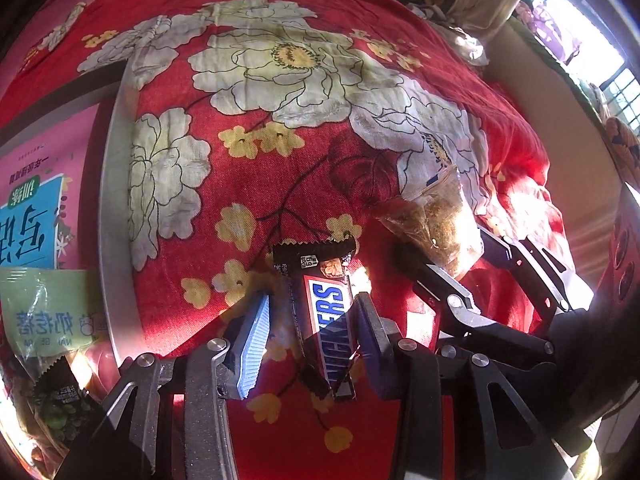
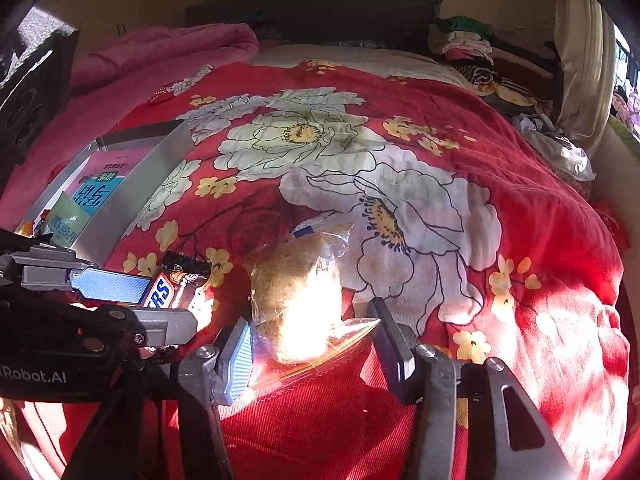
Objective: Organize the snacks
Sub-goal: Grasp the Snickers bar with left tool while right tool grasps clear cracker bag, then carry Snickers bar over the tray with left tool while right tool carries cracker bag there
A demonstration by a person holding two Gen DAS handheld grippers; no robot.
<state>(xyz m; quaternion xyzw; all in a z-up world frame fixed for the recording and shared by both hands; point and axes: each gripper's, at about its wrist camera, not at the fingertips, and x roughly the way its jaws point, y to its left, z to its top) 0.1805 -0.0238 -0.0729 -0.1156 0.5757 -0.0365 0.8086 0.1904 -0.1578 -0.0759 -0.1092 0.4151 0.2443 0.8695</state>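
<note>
A Snickers bar (image 1: 326, 312) lies on the red floral bedspread between the fingers of my left gripper (image 1: 316, 332). The jaws are open around it with a gap on the left side. The bar also shows in the right wrist view (image 2: 168, 286). A clear bag of brown snack (image 2: 304, 292) lies between the open fingers of my right gripper (image 2: 316, 348), which straddle its near end without closing. The bag shows in the left wrist view (image 1: 436, 220), with the right gripper (image 1: 480, 264) around it.
A grey tray (image 1: 114, 216) at the left holds a pink booklet (image 1: 36, 188), a pale green snack bag (image 1: 48, 316) and a dark snack packet (image 1: 60, 400). The tray shows in the right wrist view (image 2: 132, 196). Pink blanket (image 2: 160, 52) and clothes (image 2: 472, 52) lie behind.
</note>
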